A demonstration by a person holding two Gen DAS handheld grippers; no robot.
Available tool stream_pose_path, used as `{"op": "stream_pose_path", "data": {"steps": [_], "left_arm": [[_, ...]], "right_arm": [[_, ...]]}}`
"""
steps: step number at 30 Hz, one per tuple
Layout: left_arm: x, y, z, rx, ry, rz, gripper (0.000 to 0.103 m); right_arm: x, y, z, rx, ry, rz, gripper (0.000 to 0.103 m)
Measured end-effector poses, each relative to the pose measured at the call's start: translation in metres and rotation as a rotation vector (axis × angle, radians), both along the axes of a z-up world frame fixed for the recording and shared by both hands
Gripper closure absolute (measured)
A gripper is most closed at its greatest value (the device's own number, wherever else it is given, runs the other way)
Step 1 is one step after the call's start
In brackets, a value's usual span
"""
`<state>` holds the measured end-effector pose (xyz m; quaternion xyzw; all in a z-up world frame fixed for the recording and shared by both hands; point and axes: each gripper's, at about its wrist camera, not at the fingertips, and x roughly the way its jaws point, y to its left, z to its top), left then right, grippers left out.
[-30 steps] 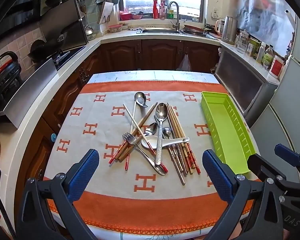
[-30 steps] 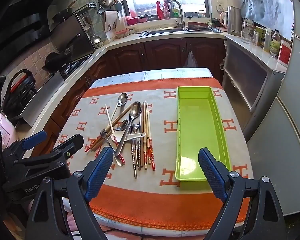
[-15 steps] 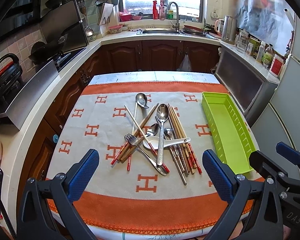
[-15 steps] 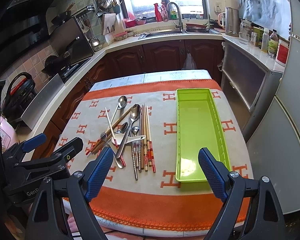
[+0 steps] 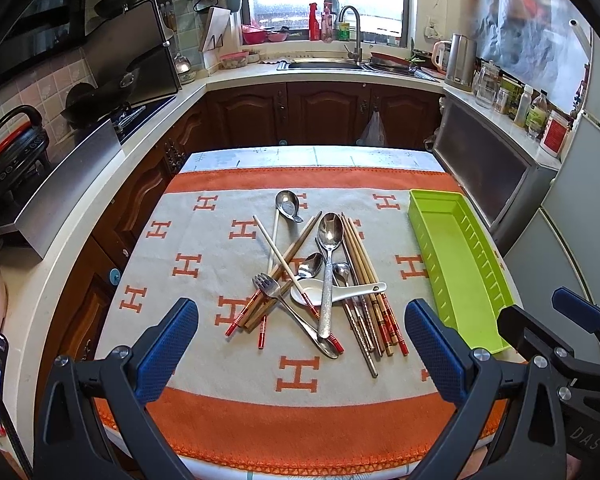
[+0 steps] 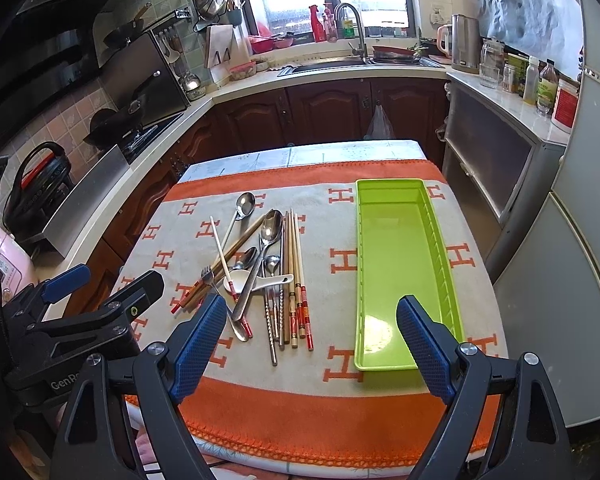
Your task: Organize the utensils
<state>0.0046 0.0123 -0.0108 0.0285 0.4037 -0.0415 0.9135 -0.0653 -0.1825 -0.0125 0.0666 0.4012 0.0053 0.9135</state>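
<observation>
A heap of utensils lies mid-table: a large steel spoon (image 5: 329, 240) (image 6: 269, 232), a white ceramic spoon (image 5: 340, 292) (image 6: 256, 281), a fork (image 5: 268, 286), a ladle-like spoon (image 5: 286, 204) and several chopsticks (image 5: 374, 312) (image 6: 296, 280). An empty lime-green tray (image 5: 460, 264) (image 6: 396, 264) lies to their right. My left gripper (image 5: 300, 352) is open and empty, above the table's near edge in front of the heap. My right gripper (image 6: 312, 344) is open and empty, near the tray's front left corner.
The table carries an orange and beige H-patterned cloth (image 5: 204, 240). Kitchen counters surround it: a stove with a wok (image 5: 100, 100) at left, a sink (image 5: 324, 65) at the back, jars and a kettle (image 5: 460, 60) at right. A fridge (image 6: 580, 280) stands close on the right.
Both views have crept slightly forward and up; the table sits a bit lower in frame. The utensils and tray have not moved. Both grippers stay open.
</observation>
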Motion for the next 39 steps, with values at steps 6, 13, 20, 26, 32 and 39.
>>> {"op": "stream_pose_path", "data": {"steps": [6, 13, 20, 26, 32, 39], "left_arm": [[0.002, 0.0012, 0.0019, 0.002, 0.0, 0.0, 0.001], [0.0013, 0.0001, 0.0008, -0.001, 0.002, 0.002, 0.001], [-0.0006, 0.0059, -0.0002, 0.007, 0.003, 0.008, 0.001], [-0.0063, 0.0075, 0.005, 0.027, -0.028, 0.015, 0.001], [-0.004, 0.0045, 0.0056, 0.006, -0.022, 0.012, 0.001], [-0.0033, 0.0054, 0.0024, 0.005, -0.011, 0.013, 0.001]], "right_arm": [[0.0006, -0.0003, 0.0008, 0.002, 0.002, -0.002, 0.014], [0.001, 0.0, 0.0007, 0.002, 0.003, 0.001, 0.014], [0.0034, 0.0023, -0.0012, 0.007, 0.01, 0.003, 0.014], [0.0032, 0.0053, -0.0012, 0.012, 0.009, 0.005, 0.015], [0.0028, 0.0055, 0.0002, 0.015, 0.01, 0.006, 0.015], [0.0031, 0.0061, 0.0002, 0.016, 0.014, 0.007, 0.015]]}}
